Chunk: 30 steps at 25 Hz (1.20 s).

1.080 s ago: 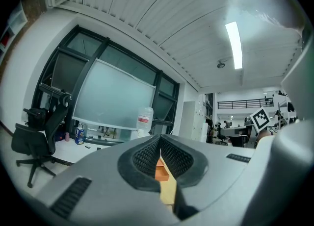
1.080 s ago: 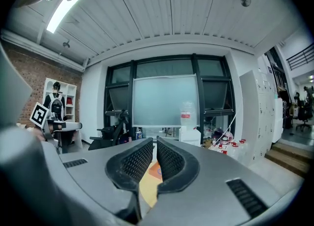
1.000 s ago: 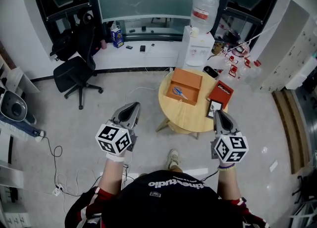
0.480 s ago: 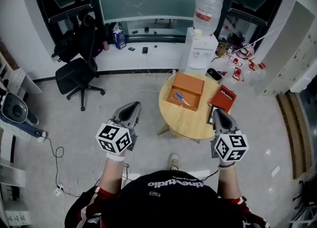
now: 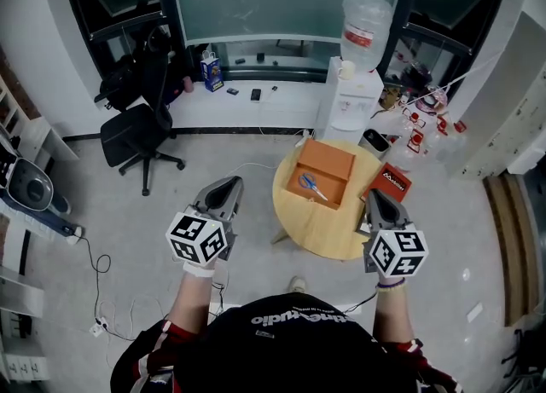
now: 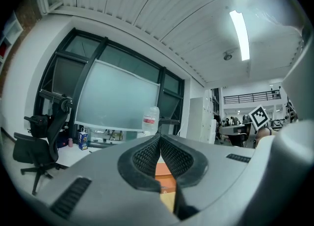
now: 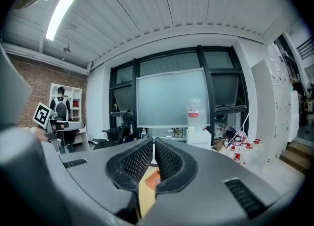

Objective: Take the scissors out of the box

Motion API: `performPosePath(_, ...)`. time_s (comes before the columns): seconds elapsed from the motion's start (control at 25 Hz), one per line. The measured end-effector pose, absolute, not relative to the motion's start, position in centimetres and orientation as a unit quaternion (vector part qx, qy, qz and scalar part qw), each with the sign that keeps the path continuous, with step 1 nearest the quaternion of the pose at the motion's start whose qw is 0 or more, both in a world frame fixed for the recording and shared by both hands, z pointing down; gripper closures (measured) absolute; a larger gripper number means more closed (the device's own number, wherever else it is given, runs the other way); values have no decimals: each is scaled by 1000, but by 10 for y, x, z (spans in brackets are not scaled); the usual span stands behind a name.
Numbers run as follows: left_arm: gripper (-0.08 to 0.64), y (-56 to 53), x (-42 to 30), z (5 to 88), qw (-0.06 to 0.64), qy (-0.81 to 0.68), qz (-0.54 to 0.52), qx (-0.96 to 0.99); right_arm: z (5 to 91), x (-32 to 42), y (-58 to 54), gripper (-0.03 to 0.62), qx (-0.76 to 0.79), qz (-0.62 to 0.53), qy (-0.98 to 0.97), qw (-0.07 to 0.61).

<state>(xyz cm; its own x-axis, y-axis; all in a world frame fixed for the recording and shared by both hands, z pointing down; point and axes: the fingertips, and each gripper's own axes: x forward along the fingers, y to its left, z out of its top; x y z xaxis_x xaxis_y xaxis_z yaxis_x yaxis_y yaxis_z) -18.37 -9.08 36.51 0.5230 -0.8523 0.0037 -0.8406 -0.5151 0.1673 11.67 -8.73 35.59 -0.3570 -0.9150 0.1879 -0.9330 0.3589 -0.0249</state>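
Viewpoint: A head camera looked steeply down on a person in a black top, both arms held forward, one gripper in each hand.
Left gripper (image 5: 228, 183): It was held over the grey floor, to the left of the table and well apart from the box. In its own view the two black ribbed pads met at the tips with nothing between them.
Right gripper (image 5: 373, 193): It hung above the near right part of the table, to the right of the box and not touching it. In its own view the pads stood together but for a thin slit, with nothing held.
Scissors (image 5: 310, 185): A blue-handled pair lay flat inside the box, handles toward the far left and blades toward the near right. Neither gripper touched them.
Box (image 5: 331, 159): It was orange, shallow and open-topped, and sat on the far half of the table.
Table (image 5: 320, 231): It was small, round and pale wood, and stood straight ahead of the person.
Red flat pack (image 5: 389, 182): It lay at the table's right edge, beside the box.
Water dispenser (image 5: 350, 97): It was white with a clear bottle on top, and stood just behind the table, by the window wall.
Office chair (image 5: 136, 131): It was black and stood on the floor far to the left.
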Motion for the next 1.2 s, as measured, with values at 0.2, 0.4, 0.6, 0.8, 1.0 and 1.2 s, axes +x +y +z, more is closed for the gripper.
performPosePath(0.2,541,-114,-172,366,69,-488,-26,870,359,126,-110,555,557,66,-825,65)
performPosePath(0.4,541,-136,-161,363,66,-488,-19,870,362,140,-133,555,557,73,-825,64)
performPosePath(0.6,541,-156,-150,362,64,-488,-13,870,363,146,-157,555,552,76,-828,62)
performPosePath(0.8,541,-171,-140,362,64,-492,-12,868,367,153,-176,555,544,80,-833,61)
performPosePath(1.0,541,-186,-132,364,64,-498,-11,865,364,162,-195,555,540,78,-836,60)
performPosePath(1.2,541,-197,-119,369,65,-503,-6,862,370,174,-212,555,534,83,-839,65)
